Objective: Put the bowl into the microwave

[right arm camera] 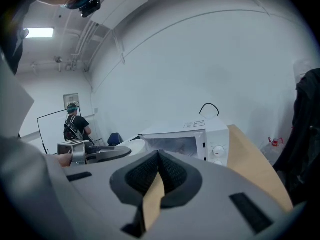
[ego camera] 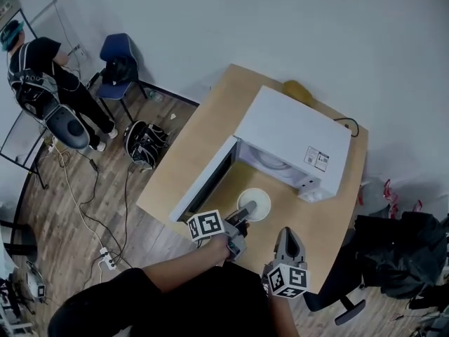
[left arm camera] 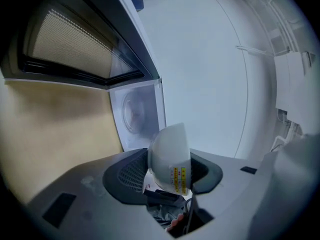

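Seen from above, a light wooden table (ego camera: 200, 128) carries a white microwave (ego camera: 295, 135) whose door (ego camera: 203, 181) stands swung wide to the left. The cavity faces the person wearing the camera, and a round glass turntable (ego camera: 270, 161) shows inside it.

The person holds a gripper in each hand at the near edge of the table. The left gripper (ego camera: 244, 210) is clamped on the near rim of a white bowl (ego camera: 255, 203). Its jaws stand partly apart, with the bowl's wall pinched between the dark pads. The bowl is just outside the mouth of the microwave, above the tabletop and close to the open door, not inside the cavity. Whether it touches the table cannot be told.

In the left gripper view, the bowl (left arm camera: 167, 144) fills the gap between the jaws, and a small yellow label shows on its side. The turntable (left arm camera: 132, 111) and the door (left arm camera: 75, 44) lie beyond it.

The right gripper (ego camera: 287, 236) hovers to the right of the bowl, apart from it. In the right gripper view, the right gripper (right arm camera: 159, 159) has its jaw tips pressed together with nothing between them, pointing toward the microwave (right arm camera: 200, 134).

On the wooden floor to the left, a second person (ego camera: 42, 76) stands near a blue chair (ego camera: 116, 65), and a dark backpack (ego camera: 144, 142) lies beside the table.
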